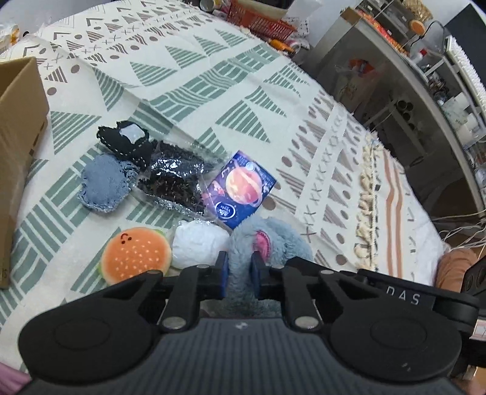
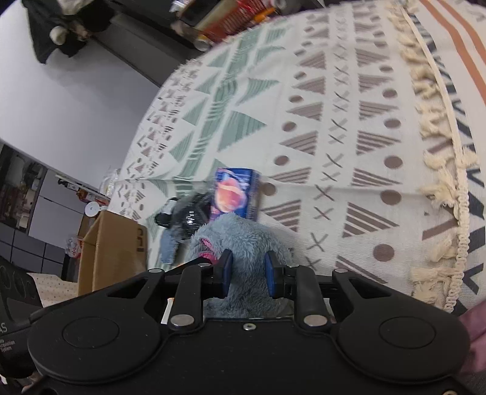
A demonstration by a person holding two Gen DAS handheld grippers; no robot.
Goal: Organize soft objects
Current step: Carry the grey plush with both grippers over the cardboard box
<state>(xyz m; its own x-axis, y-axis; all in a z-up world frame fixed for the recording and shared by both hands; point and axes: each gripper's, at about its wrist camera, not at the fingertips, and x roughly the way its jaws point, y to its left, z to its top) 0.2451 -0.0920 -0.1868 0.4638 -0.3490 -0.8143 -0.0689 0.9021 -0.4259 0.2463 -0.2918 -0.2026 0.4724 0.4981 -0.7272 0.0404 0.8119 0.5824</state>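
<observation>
A grey-blue fluffy plush [image 1: 273, 240] with a pink mouth lies at the near edge of the patterned cloth. My left gripper [image 1: 240, 275] is shut on it. My right gripper [image 2: 247, 273] is also shut on the same plush [image 2: 240, 240] from another side. To its left lie a burger plush [image 1: 135, 255], a white soft ball [image 1: 199, 243], a denim pad [image 1: 103, 185], a black stitched pad [image 1: 126, 141], a shiny black packet [image 1: 176, 179] and a blue planet-print pack [image 1: 241, 188]. The blue pack [image 2: 235, 194] also shows in the right wrist view, behind the plush.
A cardboard box [image 1: 18, 145] stands at the left of the cloth; it also shows in the right wrist view [image 2: 112, 249]. A red basket [image 1: 258, 18] sits at the far edge. Metal shelving [image 1: 425, 76] stands to the right. A tassel fringe [image 1: 369, 194] runs along the cloth.
</observation>
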